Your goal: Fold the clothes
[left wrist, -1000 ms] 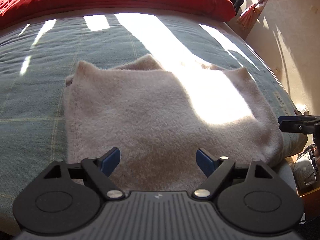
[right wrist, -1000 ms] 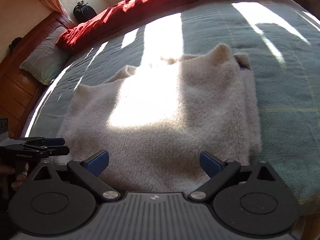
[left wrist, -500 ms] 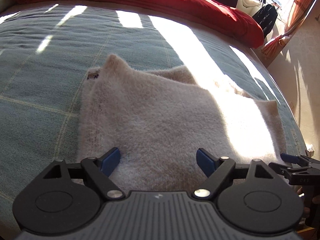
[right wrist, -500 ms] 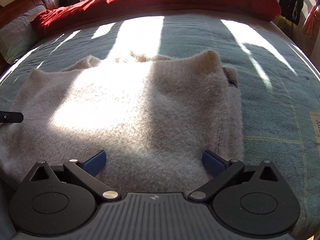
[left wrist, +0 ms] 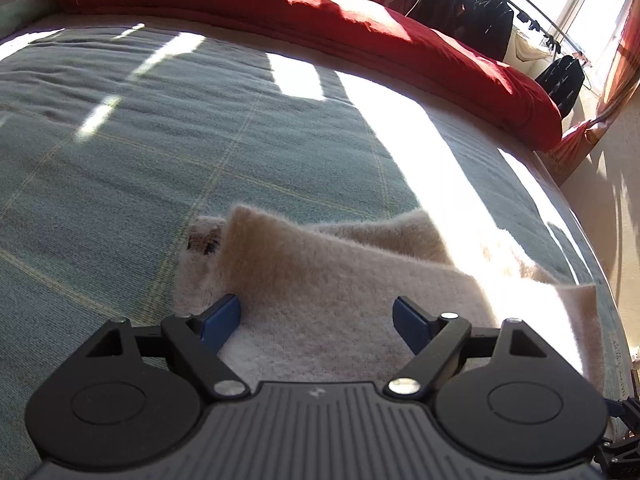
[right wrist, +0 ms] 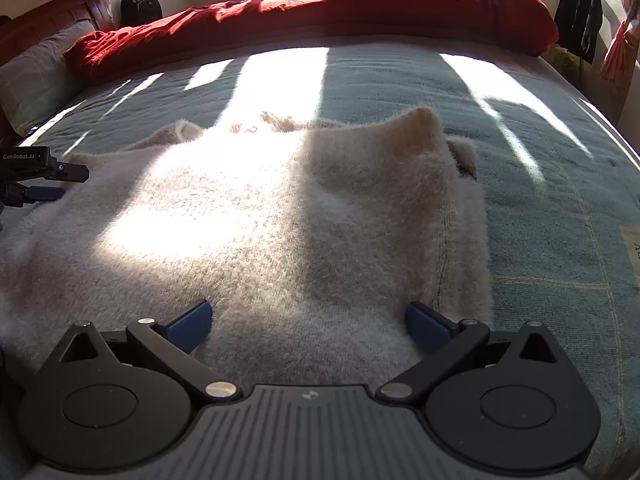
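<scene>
left tongs (left wrist: 316,322): wide open, blue pads (left wrist: 222,316) spread apart with nothing between them but fuzz; they sit low over the near edge of the sweater, close enough that I can't tell if they touch it

right tongs (right wrist: 310,322): same deal, spread wide and not gripping anything, parked over the near edge of the same sweater, with the right pad (right wrist: 428,326) by the stitched seam at about 3 o'clock

other tongs in shot: from the right camera the left tongs (right wrist: 44,184) poke in at 9 o'clock, right at the sweater's edge

sweater (right wrist: 280,220): cream, fluffy, folded into a rough rectangle, lying on the bed just ahead of both tongs; one corner stands up in a peak toward 12–1 o'clock, with a small dark tag beside it

bedspread (left wrist: 160,152): grey-green with thin pale lines, sun stripes across it, sweater near its front edge

red duvet (right wrist: 320,12): bunched along the far side, 12 o'clock

pillow (right wrist: 32,76): 10 o'clock, right camera

dark clothes (left wrist: 464,12): hanging by the window, 1 o'clock, left camera
</scene>
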Tool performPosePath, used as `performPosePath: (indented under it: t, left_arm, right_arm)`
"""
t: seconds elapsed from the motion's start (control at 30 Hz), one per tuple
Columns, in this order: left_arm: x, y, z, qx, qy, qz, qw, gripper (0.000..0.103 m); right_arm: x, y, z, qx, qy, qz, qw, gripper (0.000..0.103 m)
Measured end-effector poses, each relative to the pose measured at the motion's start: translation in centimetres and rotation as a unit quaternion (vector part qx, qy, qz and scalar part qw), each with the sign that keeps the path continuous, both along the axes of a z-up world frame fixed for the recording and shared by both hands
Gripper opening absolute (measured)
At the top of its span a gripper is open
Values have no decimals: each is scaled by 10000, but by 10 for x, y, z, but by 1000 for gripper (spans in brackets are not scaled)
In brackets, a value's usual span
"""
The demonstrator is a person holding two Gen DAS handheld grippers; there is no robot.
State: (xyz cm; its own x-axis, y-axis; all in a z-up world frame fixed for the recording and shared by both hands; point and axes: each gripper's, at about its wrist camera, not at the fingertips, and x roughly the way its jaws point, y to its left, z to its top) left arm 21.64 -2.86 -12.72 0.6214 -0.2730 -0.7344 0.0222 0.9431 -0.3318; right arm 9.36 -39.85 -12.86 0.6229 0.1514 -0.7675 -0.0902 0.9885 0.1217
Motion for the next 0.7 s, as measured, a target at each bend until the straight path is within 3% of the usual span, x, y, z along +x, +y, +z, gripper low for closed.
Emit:
performPosePath:
  t: [0.23, 0.4, 0.63, 0.7]
  left_arm:
    - [19, -4, 23, -165, -364, -78, 9992, 83]
    - [49, -2, -7, -175, 116, 43, 9998, 83]
    - [34, -24, 23, 243, -52, -132, 9996, 83]
    - [25, -29, 32, 314, -115, -237, 9992, 84]
  right_arm:
    - [1, 1, -1, -35, -33, 6, 10000, 103]
    - [1, 1, 0, -38, -9, 12, 10000, 103]
    - [12, 0, 14, -78, 304, 101, 9995, 103]
    - [17, -6, 25, 72, 167, 45, 9998, 103]
